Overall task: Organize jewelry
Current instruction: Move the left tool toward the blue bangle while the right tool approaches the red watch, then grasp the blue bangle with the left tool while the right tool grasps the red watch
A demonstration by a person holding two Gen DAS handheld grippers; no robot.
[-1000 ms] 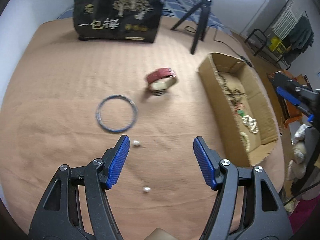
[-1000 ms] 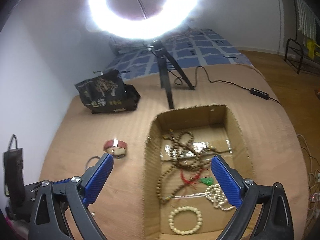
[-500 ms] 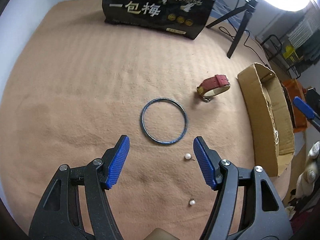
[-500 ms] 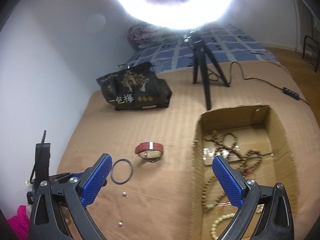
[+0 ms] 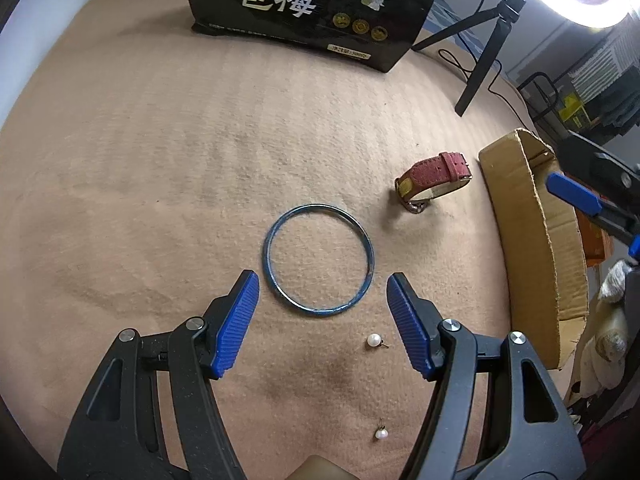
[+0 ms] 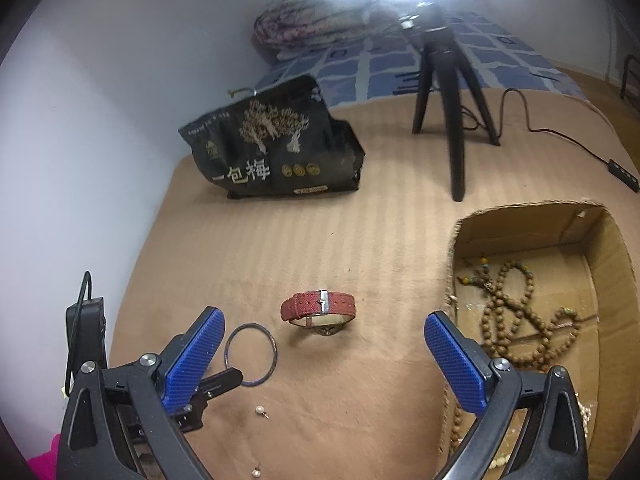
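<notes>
A blue bangle (image 5: 269, 264) lies flat on the tan blanket, just ahead of my open, empty left gripper (image 5: 322, 308); it also shows in the right wrist view (image 6: 272, 346). A red-strapped watch (image 5: 434, 174) stands on edge to its right, and in the right wrist view (image 6: 318, 307) it is ahead of my open, empty right gripper (image 6: 320, 352). Two pearl earrings (image 5: 374, 340) (image 5: 381, 435) lie near the left gripper's right finger. A cardboard box (image 6: 608, 280) holds brown bead strands (image 6: 516, 320).
A black snack bag (image 5: 316, 4) stands at the far side of the blanket. A black tripod (image 6: 444, 88) with a cable stands behind the box. A wall runs along the left of the right wrist view. The box's side wall (image 5: 532, 240) is at the left view's right.
The left gripper has moved left and forward, so the bangle now lies between its fingertips. The right gripper has swung left from over the box toward the watch. Both stay open.
</notes>
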